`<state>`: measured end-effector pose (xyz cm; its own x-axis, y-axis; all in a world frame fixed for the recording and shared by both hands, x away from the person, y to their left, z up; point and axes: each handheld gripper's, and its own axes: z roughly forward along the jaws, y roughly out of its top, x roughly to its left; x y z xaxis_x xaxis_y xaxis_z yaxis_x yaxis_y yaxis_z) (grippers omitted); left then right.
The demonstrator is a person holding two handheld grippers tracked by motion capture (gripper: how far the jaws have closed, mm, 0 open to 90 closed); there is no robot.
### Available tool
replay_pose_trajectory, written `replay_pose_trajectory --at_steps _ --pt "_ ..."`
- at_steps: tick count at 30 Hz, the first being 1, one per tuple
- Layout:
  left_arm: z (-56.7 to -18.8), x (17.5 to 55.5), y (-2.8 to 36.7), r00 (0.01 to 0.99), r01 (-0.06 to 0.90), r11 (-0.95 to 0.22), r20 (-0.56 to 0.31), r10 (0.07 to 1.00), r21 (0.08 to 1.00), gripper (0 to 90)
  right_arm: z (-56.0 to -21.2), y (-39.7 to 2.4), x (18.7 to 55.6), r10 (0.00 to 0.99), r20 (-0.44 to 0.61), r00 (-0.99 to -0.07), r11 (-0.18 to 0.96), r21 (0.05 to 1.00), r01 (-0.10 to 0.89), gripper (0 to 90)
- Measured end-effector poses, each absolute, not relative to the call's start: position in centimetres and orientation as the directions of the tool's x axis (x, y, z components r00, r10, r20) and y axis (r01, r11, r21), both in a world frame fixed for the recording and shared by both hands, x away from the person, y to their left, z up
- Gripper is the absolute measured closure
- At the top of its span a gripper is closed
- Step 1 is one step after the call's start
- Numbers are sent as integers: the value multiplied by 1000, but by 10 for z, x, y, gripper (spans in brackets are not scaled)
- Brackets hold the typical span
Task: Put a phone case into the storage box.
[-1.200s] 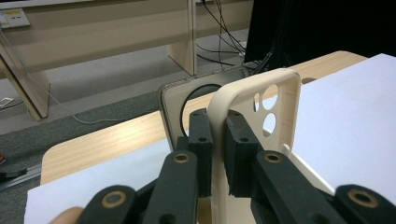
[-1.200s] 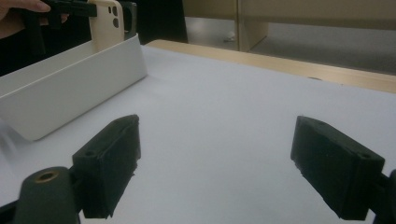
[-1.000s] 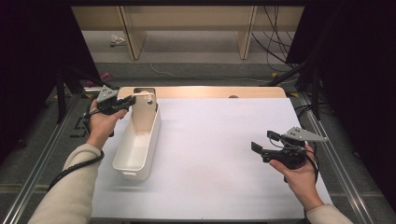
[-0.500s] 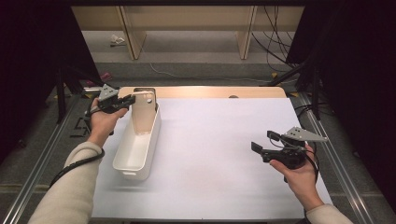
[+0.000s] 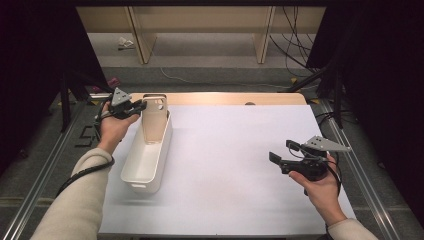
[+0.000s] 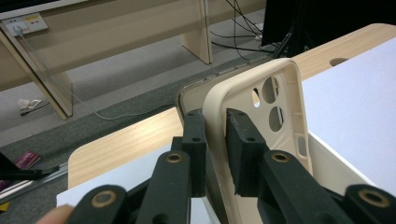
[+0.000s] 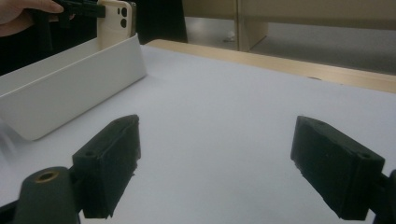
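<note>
Jaws of the left gripper (image 6: 215,135) have just been opening, the upright phone case (image 6: 261,107) between them with a slight gap, standing in the white bin (image 5: 147,155). Right gripper (image 5: 284,156) hovers spread wide above the table (image 5: 225,150).

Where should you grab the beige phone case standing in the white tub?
Probably by the long side edge of the beige rubbery phone case, coming from the left gripper's side. It stands upright in the end of the white plastic tub, so its thin rim fits between the jaws.
</note>
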<state>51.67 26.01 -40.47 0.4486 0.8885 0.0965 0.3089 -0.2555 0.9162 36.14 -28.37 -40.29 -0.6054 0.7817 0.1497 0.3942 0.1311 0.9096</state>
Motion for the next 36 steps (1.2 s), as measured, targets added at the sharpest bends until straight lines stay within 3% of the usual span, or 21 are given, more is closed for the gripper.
replay_pose_trajectory --at_steps 6,15,30,36 --pt "-404 519 257 436 312 -278 123 891 908 758 -403 -284 361 781 151 -606 129 910 394 167" --pt "-402 520 254 404 319 -290 147 903 902 633 -403 -284 362 781 153 -606 128 910 394 167" --pt "-394 513 259 389 333 -273 132 912 902 481 -403 -283 362 781 152 -605 130 909 395 167" --pt "-390 504 260 407 355 -251 93 909 901 362 -403 -283 362 782 150 -606 132 909 395 167"
